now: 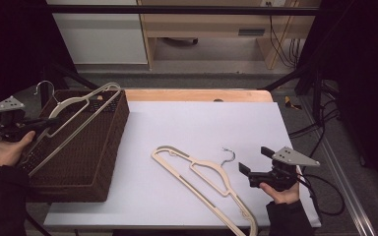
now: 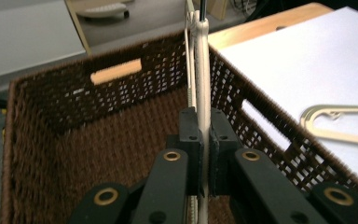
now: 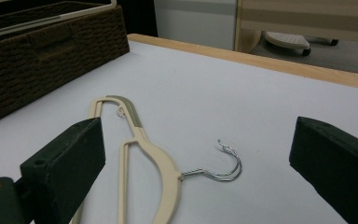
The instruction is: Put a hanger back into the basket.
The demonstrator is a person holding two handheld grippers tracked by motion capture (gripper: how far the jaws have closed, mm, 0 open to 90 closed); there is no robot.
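A beige hanger (image 1: pixel 81 104) with a metal hook hangs tilted over the brown wicker basket (image 1: pixel 106 147) at the left. My left gripper (image 1: pixel 49 123) is shut on it. In the left gripper view the two jaws pinch the hanger's thin edge (image 2: pixel 202 79) above the inside of the basket (image 2: pixel 51 112). A second beige hanger (image 1: pixel 204 179) lies flat on the white table top (image 1: pixel 202 123), its hook toward the right. My right gripper (image 1: pixel 256 160) stands open just right of that hook with nothing between its jaws. From the right gripper (image 3: pixel 198 144) view, the flat hanger (image 3: pixel 151 163) lies ahead.
The table's wooden far edge (image 1: pixel 197 94) borders the white sheet. Cables (image 1: pixel 320 182) trail off the table's right side. A person's hands and dark sleeves come in at the bottom left and bottom right. A wooden desk and a white cabinet stand beyond the table.
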